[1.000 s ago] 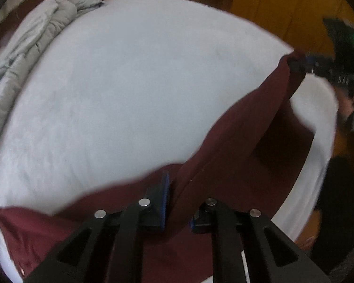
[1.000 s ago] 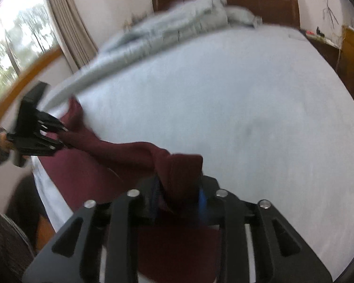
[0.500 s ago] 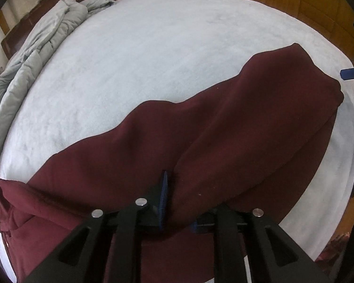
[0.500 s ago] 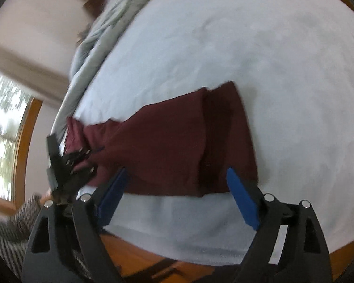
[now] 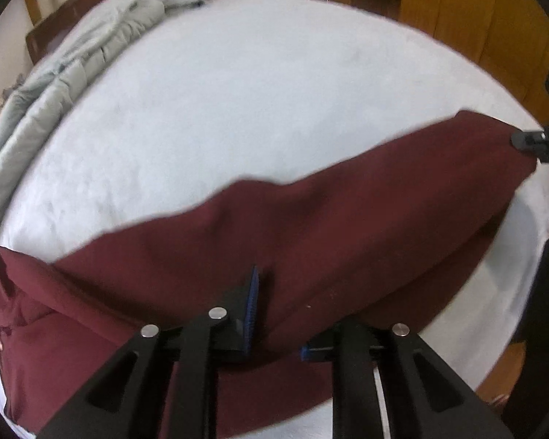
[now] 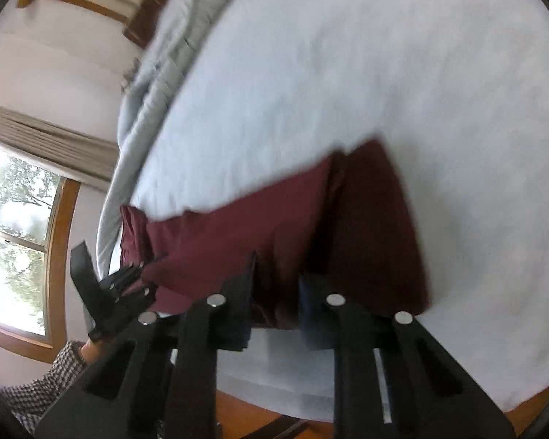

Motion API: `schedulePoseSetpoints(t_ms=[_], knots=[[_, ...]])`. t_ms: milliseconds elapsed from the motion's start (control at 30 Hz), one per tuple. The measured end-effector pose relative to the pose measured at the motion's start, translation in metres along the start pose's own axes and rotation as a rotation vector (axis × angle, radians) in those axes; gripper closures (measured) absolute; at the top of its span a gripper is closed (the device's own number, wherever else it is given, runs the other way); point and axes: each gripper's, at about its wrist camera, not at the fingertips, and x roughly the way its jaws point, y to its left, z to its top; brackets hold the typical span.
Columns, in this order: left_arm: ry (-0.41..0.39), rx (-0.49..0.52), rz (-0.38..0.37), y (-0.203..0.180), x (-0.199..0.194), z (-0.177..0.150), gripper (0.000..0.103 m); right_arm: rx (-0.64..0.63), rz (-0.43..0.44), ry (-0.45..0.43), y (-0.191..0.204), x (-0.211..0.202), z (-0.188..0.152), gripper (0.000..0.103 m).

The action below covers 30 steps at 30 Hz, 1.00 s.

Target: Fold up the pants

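Observation:
Dark red pants [image 5: 311,226] lie folded lengthwise along the near edge of the white bed [image 5: 256,102]. My left gripper [image 5: 276,314] is shut on a fold of the pants at their near edge. The right gripper shows in the left wrist view [image 5: 530,142] at the pants' far right corner. In the right wrist view my right gripper [image 6: 274,292] is closed on the near edge of the pants [image 6: 274,226]. The left gripper shows there too [image 6: 128,285], gripping the far end of the pants.
A grey duvet [image 5: 55,84] is bunched along the far left side of the bed. Wooden cabinets [image 5: 457,11] stand beyond the bed. A window [image 6: 14,234] and curtain are at the left of the right wrist view. The bed's edge and wooden floor [image 6: 274,413] lie just below the pants.
The right gripper was open above the pants half a second ago; it has dropped down and shut on their edge. The left gripper has kept its hold.

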Motion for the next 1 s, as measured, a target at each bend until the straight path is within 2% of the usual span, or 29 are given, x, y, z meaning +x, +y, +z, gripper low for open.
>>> schedulePoseSetpoints(t_ms=[67,133,200,267,367,400,433,500,567,667,700,733,833,867,933,1000], knots=[[-0.020,-0.003,-0.005,-0.013,-0.013,-0.002,0.085,-0.044,-0.080,-0.001,0.001,-0.009,0.001,0.091],[-0.025,0.010,0.035,-0.027,-0.013,-0.009,0.085,-0.030,-0.148,0.057,-0.010,0.002,-0.002,0.091],[0.007,0.023,0.065,-0.040,0.003,-0.017,0.085,-0.024,-0.240,0.107,-0.027,0.021,-0.008,0.092],[0.047,0.026,0.089,-0.049,0.025,-0.031,0.085,0.016,-0.252,0.137,-0.040,0.036,-0.014,0.091],[-0.006,0.076,0.136,-0.057,0.028,-0.040,0.084,0.012,-0.283,0.123,-0.033,0.037,-0.011,0.089],[-0.007,0.077,0.131,-0.055,0.027,-0.039,0.084,-0.024,-0.317,0.124,-0.023,0.036,-0.010,0.084],[-0.003,0.068,0.121,-0.052,0.025,-0.036,0.081,-0.038,-0.334,0.120,-0.013,0.038,-0.013,0.082],[0.016,0.024,0.076,-0.042,0.017,-0.031,0.069,-0.076,-0.378,0.088,0.007,0.036,-0.016,0.058],[0.012,-0.034,0.017,-0.030,0.004,-0.030,0.045,-0.151,-0.479,0.021,0.038,0.029,-0.016,0.051],[-0.020,-0.143,-0.073,-0.002,-0.028,-0.038,0.032,-0.239,-0.503,-0.027,0.079,0.036,-0.020,0.051],[-0.033,-0.183,-0.088,0.010,-0.039,-0.043,0.030,-0.269,-0.499,-0.038,0.091,0.038,-0.022,0.051],[-0.040,-0.215,-0.089,0.020,-0.048,-0.050,0.026,-0.299,-0.436,-0.038,0.106,0.042,-0.025,0.051],[-0.033,-0.385,-0.085,0.072,-0.066,-0.076,0.024,-0.308,-0.139,0.057,0.150,0.086,-0.035,0.049],[-0.019,-0.453,-0.055,0.096,-0.069,-0.087,0.025,-0.338,-0.073,0.099,0.168,0.108,-0.041,0.049],[-0.005,-0.531,0.009,0.126,-0.074,-0.108,0.025,-0.428,-0.026,0.158,0.199,0.143,-0.052,0.045],[0.019,-0.600,0.070,0.153,-0.079,-0.129,0.026,-0.506,0.017,0.215,0.225,0.176,-0.063,0.035]])
